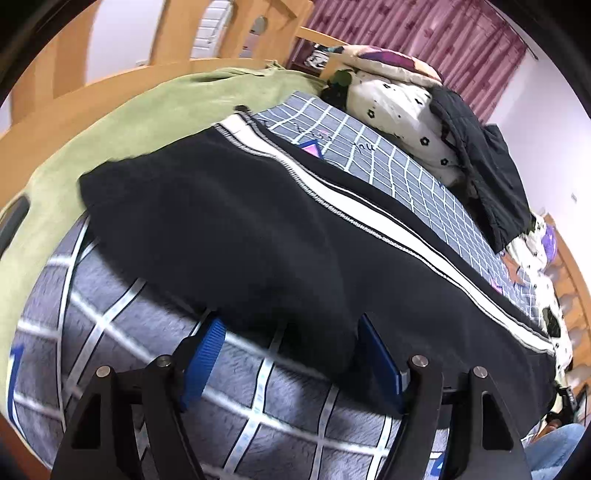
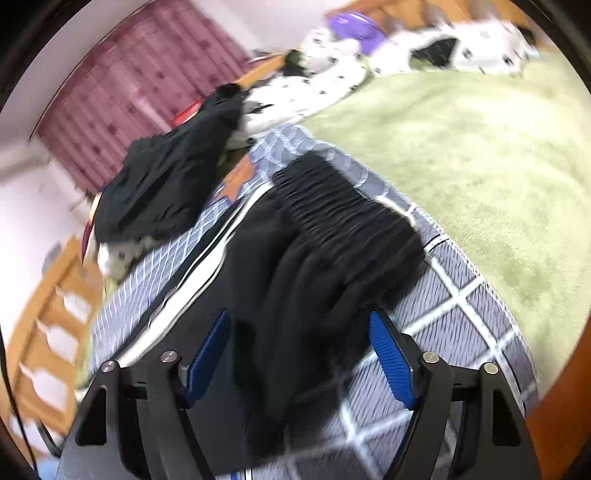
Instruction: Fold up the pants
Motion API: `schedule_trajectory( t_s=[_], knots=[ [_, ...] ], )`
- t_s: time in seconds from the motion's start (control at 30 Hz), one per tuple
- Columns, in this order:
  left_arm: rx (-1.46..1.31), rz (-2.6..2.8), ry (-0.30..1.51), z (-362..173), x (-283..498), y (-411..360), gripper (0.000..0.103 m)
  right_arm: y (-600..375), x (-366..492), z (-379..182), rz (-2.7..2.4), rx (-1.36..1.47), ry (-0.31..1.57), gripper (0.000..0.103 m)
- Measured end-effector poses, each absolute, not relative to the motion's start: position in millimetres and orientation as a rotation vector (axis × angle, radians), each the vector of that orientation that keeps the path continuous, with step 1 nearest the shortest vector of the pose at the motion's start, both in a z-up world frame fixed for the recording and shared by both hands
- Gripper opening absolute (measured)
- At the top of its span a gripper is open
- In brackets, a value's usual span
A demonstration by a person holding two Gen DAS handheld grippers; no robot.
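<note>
Black pants (image 1: 258, 236) with a white side stripe (image 1: 369, 210) lie flat across a grey checked bed cover (image 1: 295, 398). My left gripper (image 1: 288, 332) is open, its blue pads either side of the pants' near edge, close above the cover. In the right wrist view the pants (image 2: 295, 288) show their ribbed elastic waistband (image 2: 351, 218). My right gripper (image 2: 299, 325) is open, its blue pads astride the cloth just below the waistband. The view is blurred, so I cannot tell if the pads touch the cloth.
A green blanket (image 1: 122, 122) (image 2: 480, 166) covers the bed beside the checked cover (image 2: 461, 317). A white spotted quilt (image 1: 399, 107) with a dark garment (image 1: 484, 166) (image 2: 173, 177) on it lies at the far side. A wooden bed frame (image 1: 177, 33) and a maroon curtain (image 2: 140, 77) stand behind.
</note>
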State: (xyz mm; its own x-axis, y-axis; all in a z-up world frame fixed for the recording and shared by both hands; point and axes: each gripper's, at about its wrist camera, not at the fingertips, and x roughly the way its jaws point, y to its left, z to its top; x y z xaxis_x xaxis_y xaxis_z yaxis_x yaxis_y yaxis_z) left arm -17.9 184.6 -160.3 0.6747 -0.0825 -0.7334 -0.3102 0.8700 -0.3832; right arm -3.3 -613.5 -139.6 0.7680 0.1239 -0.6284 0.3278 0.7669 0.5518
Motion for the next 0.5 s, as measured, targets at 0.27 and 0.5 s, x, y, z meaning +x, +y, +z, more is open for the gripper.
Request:
schedule_trajectory(
  t_s=[0.27, 0.5],
  knots=[
    [-0.701, 0.235, 0.748, -165, -13, 214, 0.073, -623, 54, -143, -0.211, 0.740, 0.740, 0.063],
    [-0.713, 0.376, 0.723, -166, 29, 242, 0.017, -629, 77, -107, -0.175, 0.616, 0.699, 0.042]
  ],
)
